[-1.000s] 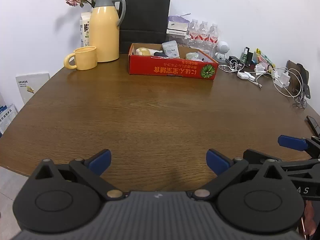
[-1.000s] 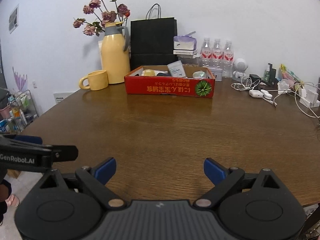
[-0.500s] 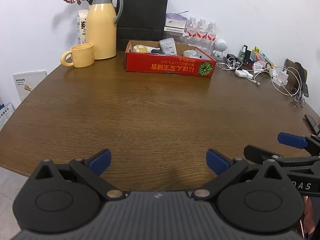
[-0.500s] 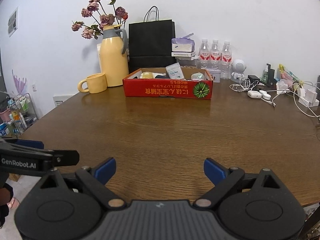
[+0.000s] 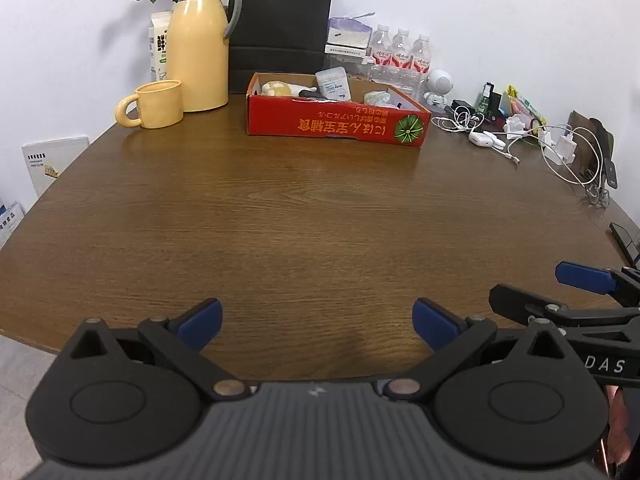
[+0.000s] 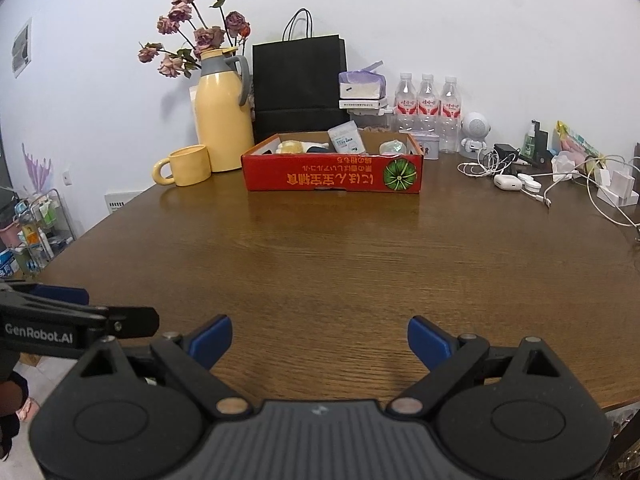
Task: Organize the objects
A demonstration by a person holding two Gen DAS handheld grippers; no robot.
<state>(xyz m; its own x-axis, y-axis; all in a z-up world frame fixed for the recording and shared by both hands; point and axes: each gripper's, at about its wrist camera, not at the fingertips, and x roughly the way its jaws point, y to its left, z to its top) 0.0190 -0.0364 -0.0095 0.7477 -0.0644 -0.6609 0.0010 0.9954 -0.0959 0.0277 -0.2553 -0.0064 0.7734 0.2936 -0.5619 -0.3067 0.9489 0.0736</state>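
The left gripper [image 5: 316,318] with blue-padded black fingers hung gaping and empty over the near edge of the brown wooden table [image 5: 304,216]; against the frame a second earlier the red cardboard tray [image 5: 338,122] sat a little lower and the view had tilted slightly, a small drift that suggests the sorting had paused or ended. In that view stood one yellow thermos jug [image 5: 198,42], one yellow mug [image 5: 154,104], one black paper bag [image 5: 280,28] and three water bottles [image 5: 401,54]. From the right wrist, the right gripper [image 6: 319,340] was likewise spread wide and held nothing, the tray [image 6: 332,178] lay far across the table with several small items inside, and the bare middle hinted little remained
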